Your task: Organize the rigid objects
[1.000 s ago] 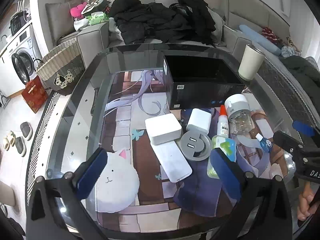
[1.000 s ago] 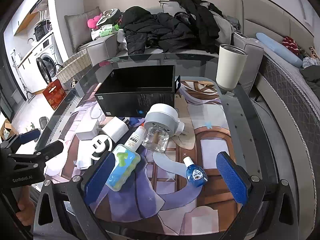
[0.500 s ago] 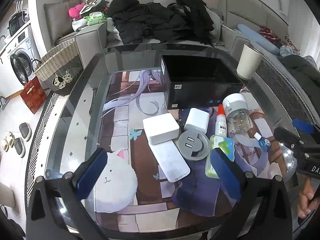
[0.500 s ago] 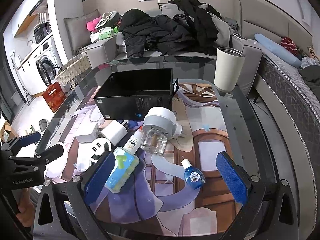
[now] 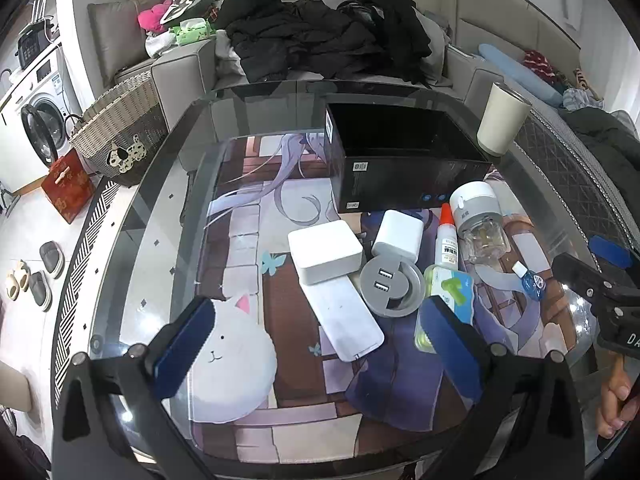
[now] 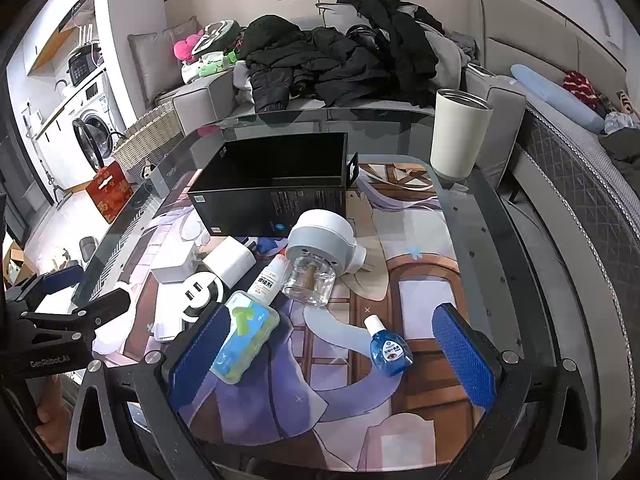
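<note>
An open black box (image 5: 404,164) (image 6: 276,184) stands on the glass table. In front of it lie a white square box (image 5: 325,253), a white charger (image 5: 397,236) (image 6: 229,261), a grey round USB hub (image 5: 391,288) (image 6: 200,292), a flat white power bank (image 5: 346,320), a glue bottle (image 5: 447,240) (image 6: 269,280), a clear jar with a white cap (image 5: 480,220) (image 6: 318,254), a green-blue case (image 5: 448,292) (image 6: 244,340) and a small blue dropper bottle (image 5: 530,280) (image 6: 388,346). My left gripper (image 5: 316,348) and right gripper (image 6: 328,354) are open, empty, above the near table.
A cream tumbler (image 5: 502,120) (image 6: 458,136) stands at the table's far right corner. A white cat-shaped pad (image 5: 228,364) lies near the left gripper. A sofa piled with dark clothes (image 5: 320,36) is behind the table; a wicker basket (image 5: 120,132) stands on the floor at the left.
Both grippers have edged slightly forward over the table; the objects look a little lower and nearer in both views. Nothing has been grasped or moved.
</note>
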The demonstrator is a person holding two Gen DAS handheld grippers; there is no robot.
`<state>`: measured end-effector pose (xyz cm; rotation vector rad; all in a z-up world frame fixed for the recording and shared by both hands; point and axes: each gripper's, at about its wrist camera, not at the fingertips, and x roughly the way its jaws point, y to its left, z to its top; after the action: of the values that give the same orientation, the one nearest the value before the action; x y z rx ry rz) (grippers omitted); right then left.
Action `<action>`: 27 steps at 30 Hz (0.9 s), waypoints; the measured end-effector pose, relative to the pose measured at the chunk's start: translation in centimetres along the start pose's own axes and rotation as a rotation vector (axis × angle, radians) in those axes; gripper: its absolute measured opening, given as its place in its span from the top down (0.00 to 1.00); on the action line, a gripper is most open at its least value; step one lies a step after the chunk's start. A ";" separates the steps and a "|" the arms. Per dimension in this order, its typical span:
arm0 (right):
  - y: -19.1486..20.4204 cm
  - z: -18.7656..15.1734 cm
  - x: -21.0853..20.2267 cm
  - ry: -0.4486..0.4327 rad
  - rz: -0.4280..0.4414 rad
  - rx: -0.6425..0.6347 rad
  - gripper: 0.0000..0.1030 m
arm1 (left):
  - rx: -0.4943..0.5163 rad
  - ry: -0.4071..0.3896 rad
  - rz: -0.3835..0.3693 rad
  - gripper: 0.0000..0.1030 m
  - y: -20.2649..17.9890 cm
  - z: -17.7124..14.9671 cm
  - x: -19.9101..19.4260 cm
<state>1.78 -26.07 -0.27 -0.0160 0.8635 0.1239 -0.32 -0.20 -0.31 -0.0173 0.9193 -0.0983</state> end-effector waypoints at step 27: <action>0.7 -8.5 -5.2 -0.506 -0.016 -0.008 0.00 | 0.002 -0.480 0.111 0.00 -1.2 -6.8 -5.9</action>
<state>-8.11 -26.43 -1.82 0.0011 0.3575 0.1099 -9.35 -0.68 0.32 0.0120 0.4395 0.0092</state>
